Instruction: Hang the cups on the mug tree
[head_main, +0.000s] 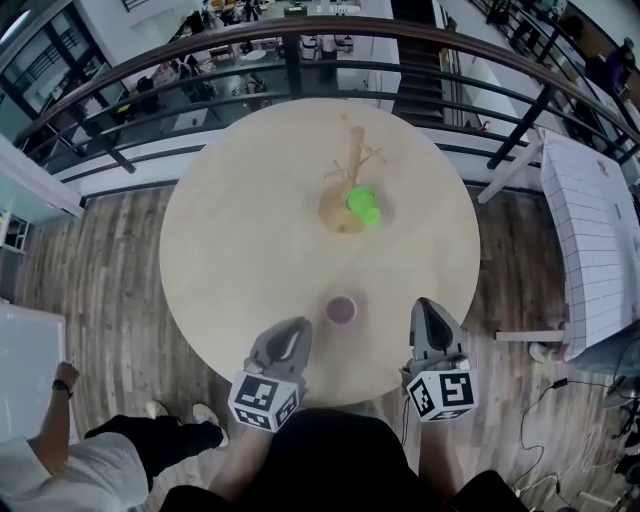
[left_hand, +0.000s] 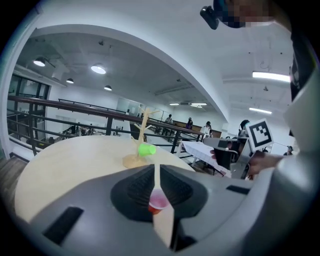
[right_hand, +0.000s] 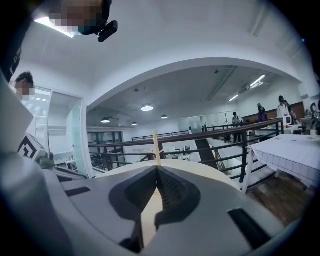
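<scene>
A wooden mug tree (head_main: 352, 170) stands on the far half of the round wooden table (head_main: 230, 240), with a green cup (head_main: 362, 203) hanging low on it. A pink cup (head_main: 341, 309) stands upright near the table's front edge, between the two grippers and touching neither. My left gripper (head_main: 297, 325) is shut and empty, just left of the pink cup. My right gripper (head_main: 428, 305) is shut and empty to the cup's right. In the left gripper view the pink cup (left_hand: 157, 201) shows past the closed jaws, with the green cup (left_hand: 146, 149) and tree (left_hand: 144, 127) beyond. The right gripper view shows the tree's top (right_hand: 156, 145).
A dark metal railing (head_main: 330, 30) curves round behind the table. A white-covered table (head_main: 592, 240) stands at the right. A person (head_main: 60, 440) crouches on the wood floor at the lower left. Cables lie on the floor at the lower right.
</scene>
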